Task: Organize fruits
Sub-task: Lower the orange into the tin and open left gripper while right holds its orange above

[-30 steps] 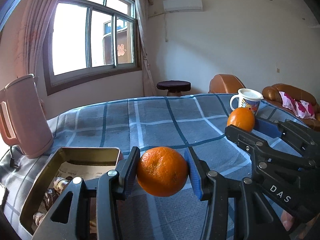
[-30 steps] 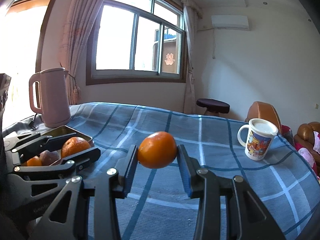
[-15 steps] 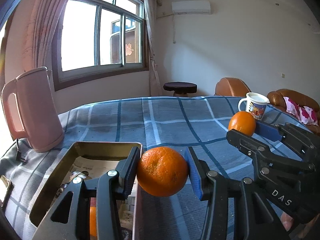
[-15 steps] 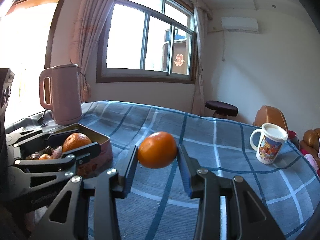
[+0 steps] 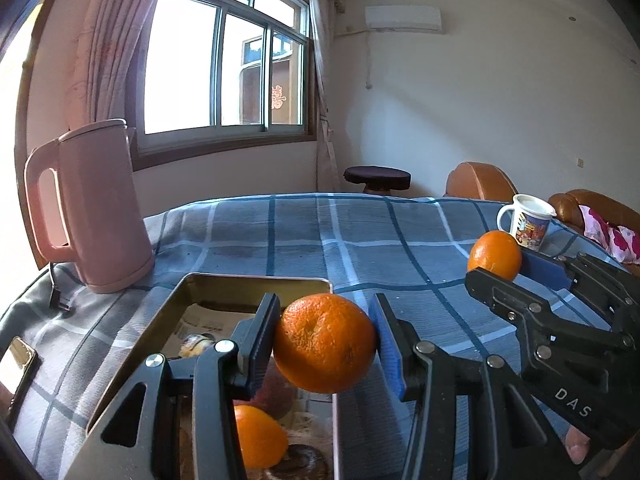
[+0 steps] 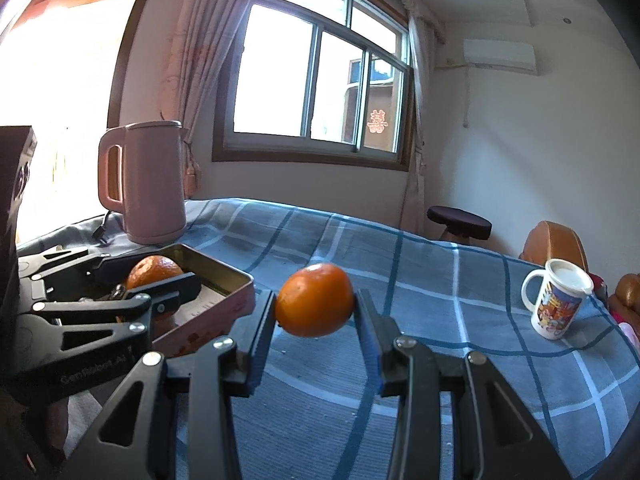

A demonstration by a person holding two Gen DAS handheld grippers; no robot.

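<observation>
My left gripper [image 5: 325, 340] is shut on an orange [image 5: 325, 343] and holds it over the right rim of a gold metal tin [image 5: 256, 282]. The tin holds another orange [image 5: 256, 440] and other fruit on paper. My right gripper [image 6: 315, 308] is shut on a second orange [image 6: 315, 300] and holds it above the blue checked tablecloth, to the right of the tin [image 6: 224, 280]. That gripper and its orange [image 5: 495, 255] also show in the left wrist view. The left gripper with its orange [image 6: 154, 271] shows in the right wrist view.
A pink kettle [image 5: 88, 208] stands behind the tin at the left, its cord on the cloth. A phone [image 5: 18, 368] lies at the table's left edge. A printed mug [image 6: 560, 304] stands at the far right. A stool and brown armchairs are beyond the table.
Both grippers have moved left toward the tin with their oranges. The left orange now hangs over the tin's right rim; before it was to the tin's right.
</observation>
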